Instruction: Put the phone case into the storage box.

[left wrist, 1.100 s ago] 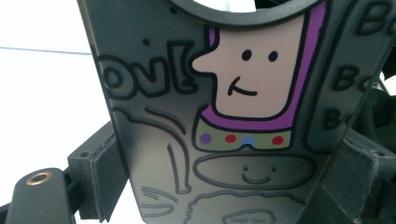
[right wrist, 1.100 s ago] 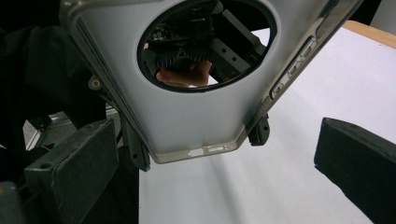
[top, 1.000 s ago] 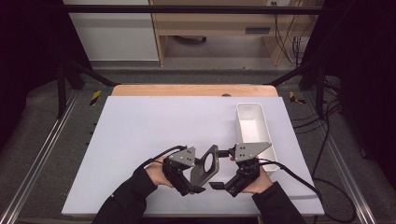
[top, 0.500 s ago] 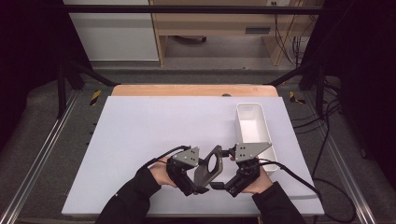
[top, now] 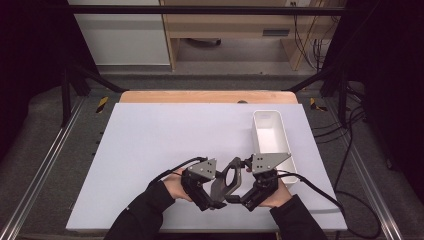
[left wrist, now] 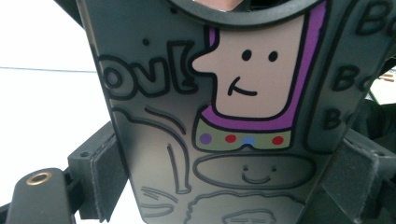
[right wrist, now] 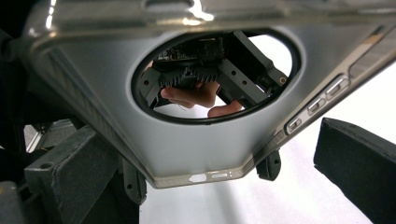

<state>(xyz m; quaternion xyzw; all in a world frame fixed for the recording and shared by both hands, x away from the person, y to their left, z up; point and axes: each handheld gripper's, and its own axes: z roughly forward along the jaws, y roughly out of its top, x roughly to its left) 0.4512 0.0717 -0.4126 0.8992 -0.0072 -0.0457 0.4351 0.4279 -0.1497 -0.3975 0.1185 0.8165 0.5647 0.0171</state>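
Both grippers hold the phone case between them: left gripper clamps its printed back (cartoon side), right gripper looks released, case edge inside its jaws, prob. for a handover.

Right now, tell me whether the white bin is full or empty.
Empty. In the high view the white bin shows a bare white floor and walls, while the phone case is between the two grippers, outside it.

A white counter carries a white rectangular bin at its right side, lying lengthwise near the edge.
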